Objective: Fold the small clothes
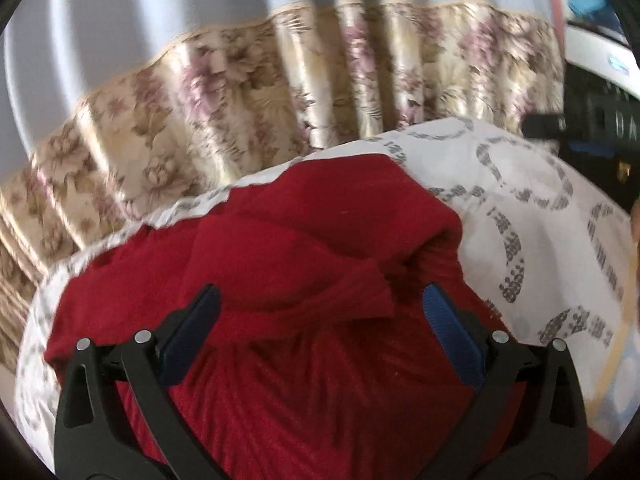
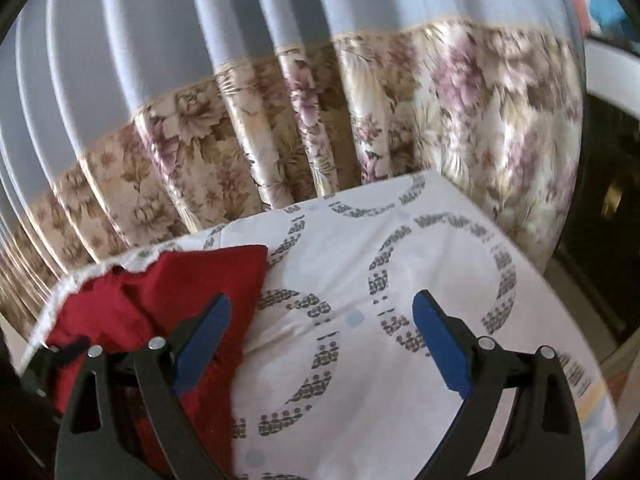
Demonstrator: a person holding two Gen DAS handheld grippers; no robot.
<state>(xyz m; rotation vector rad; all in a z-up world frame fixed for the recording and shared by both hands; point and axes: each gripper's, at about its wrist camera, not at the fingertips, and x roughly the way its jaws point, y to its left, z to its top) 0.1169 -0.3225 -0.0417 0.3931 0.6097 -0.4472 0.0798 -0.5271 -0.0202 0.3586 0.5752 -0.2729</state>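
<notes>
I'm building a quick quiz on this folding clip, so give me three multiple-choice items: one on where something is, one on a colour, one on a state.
1. In the right wrist view, where does the red garment lie on the patterned sheet?
A. left side
B. right side
C. off the sheet

2. What colour are the pads on the left gripper?
A. yellow
B. blue
C. white

3. How do the jaws of the right gripper stand?
A. shut on the garment
B. shut on the sheet
C. open, holding nothing

Answers: 1 A, the garment fills the sheet's left part. 2 B, both pads show blue. 3 C, a wide gap shows bare sheet between them.
</notes>
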